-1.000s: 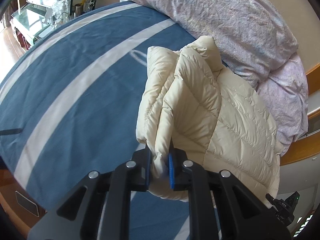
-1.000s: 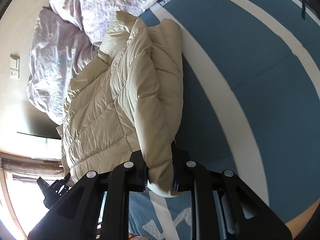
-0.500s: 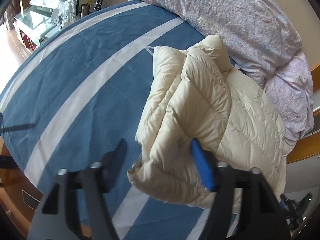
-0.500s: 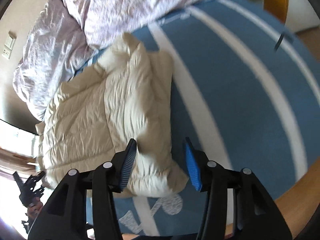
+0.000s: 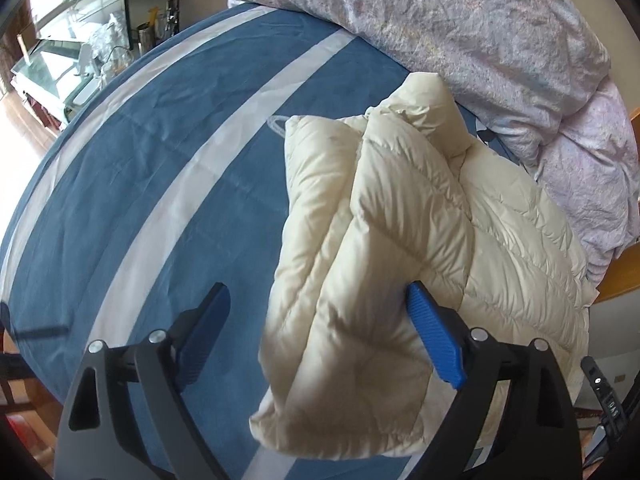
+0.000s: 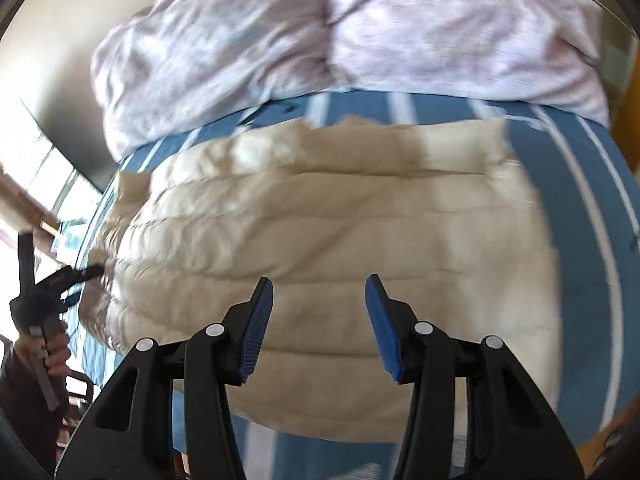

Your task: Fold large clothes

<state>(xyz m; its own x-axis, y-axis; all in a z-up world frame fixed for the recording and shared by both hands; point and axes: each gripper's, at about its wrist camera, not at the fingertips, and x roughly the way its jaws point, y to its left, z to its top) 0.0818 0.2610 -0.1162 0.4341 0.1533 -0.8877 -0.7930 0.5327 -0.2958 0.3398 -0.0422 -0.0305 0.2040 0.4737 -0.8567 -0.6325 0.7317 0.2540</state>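
jacket [image 5: 400, 248]: cream puffer, folded, lying on the blue striped bed [image 5: 160, 184], center-right of frame
left gripper [image 5: 320, 332]: jaws opening, jacket fold between, unpinched
right gripper [image 6: 319, 320]: spread, empty, above the jacket

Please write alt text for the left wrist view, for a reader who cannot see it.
The left claw, jaws opening, straddles the near edge of a folded cream puffer jacket lying on a blue striped bedspread. A crumpled lilac duvet is heaped behind the jacket.
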